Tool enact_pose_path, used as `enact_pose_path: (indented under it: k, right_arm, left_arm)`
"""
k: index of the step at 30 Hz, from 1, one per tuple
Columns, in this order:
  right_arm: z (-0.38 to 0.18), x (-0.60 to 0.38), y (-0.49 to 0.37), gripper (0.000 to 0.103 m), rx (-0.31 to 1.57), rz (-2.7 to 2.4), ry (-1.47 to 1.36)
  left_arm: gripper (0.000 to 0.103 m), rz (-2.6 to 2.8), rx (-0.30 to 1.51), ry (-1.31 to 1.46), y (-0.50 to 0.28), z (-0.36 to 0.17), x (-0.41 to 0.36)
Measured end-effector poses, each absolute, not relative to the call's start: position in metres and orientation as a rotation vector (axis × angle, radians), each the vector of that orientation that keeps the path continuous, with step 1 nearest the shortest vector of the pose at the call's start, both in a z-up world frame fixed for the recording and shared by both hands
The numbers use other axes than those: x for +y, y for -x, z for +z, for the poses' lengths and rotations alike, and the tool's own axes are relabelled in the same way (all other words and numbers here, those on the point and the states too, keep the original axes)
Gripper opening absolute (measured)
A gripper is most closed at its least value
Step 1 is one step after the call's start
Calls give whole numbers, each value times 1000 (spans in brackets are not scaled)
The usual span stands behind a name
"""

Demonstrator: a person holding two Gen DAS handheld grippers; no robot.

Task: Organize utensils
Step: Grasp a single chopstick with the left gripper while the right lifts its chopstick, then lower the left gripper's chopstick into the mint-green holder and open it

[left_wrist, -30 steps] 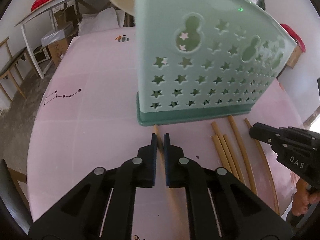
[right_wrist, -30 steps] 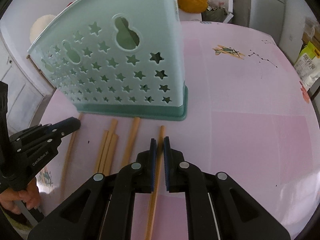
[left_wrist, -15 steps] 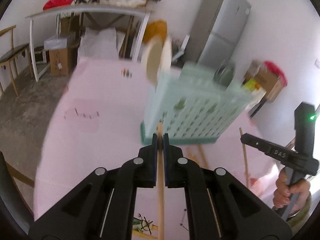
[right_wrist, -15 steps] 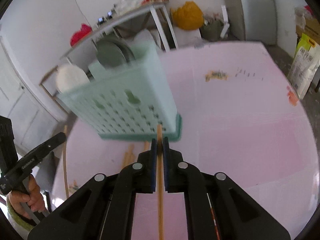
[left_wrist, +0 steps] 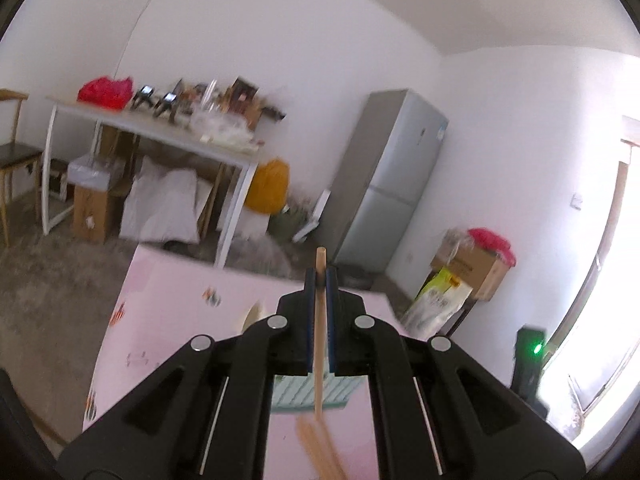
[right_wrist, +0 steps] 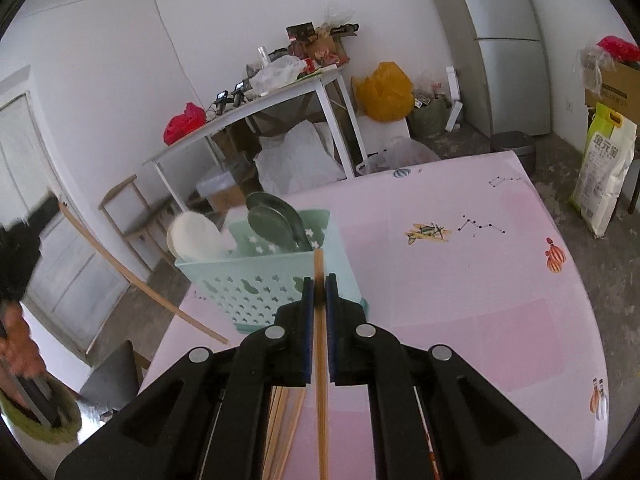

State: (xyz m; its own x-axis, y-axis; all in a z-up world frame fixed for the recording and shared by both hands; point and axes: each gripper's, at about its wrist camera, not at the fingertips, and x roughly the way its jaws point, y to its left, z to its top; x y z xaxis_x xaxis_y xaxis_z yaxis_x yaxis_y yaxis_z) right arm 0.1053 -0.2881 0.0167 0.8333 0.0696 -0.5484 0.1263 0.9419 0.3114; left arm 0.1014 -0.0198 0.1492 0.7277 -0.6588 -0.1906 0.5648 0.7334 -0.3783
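My left gripper (left_wrist: 319, 277) is shut on a wooden chopstick (left_wrist: 320, 258) whose tip pokes just past the pads, raised high above the pink table (left_wrist: 168, 320). Under its fingers I glimpse the mint-green utensil holder (left_wrist: 296, 396) and several loose chopsticks (left_wrist: 320, 452). My right gripper (right_wrist: 319, 285) is shut on another chopstick (right_wrist: 320, 400), with its tip over the holder (right_wrist: 256, 284), which carries metal spoons (right_wrist: 276, 220) and a white round utensil (right_wrist: 192, 240). The left-held chopstick (right_wrist: 140, 280) slants at far left by a blurred hand (right_wrist: 16, 356).
Several chopsticks (right_wrist: 284, 420) lie on the table beside the right fingers. Beyond the table stand a white side table (right_wrist: 280, 96), a chair (right_wrist: 128, 216), a fridge (left_wrist: 392, 176), bags and boxes (left_wrist: 468, 264). The pink tabletop (right_wrist: 460, 280) stretches right of the holder.
Both grippers rose from the table, each lifting its chopstick. The views tilted up from the holder's wall toward the room; the left one rose and tilted more.
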Motion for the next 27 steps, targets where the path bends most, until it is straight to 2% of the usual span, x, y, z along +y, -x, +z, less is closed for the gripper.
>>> enact_pose_path:
  k: [8, 16, 24, 27]
  right_arm:
    - [20, -289, -96, 6, 566, -7, -370]
    - [30, -290, -92, 6, 548, -8, -343]
    - [31, -293, -91, 6, 544, -9, -347]
    - [32, -291, -91, 6, 545, -9, -345]
  left_arm:
    - [3, -675, 226, 300, -127, 187, -45]
    - [3, -650, 243, 309, -159, 172, -71]
    - [3, -646, 135, 331, -156, 201, -64]
    - [3, -637, 151, 342, -162, 194, -67]
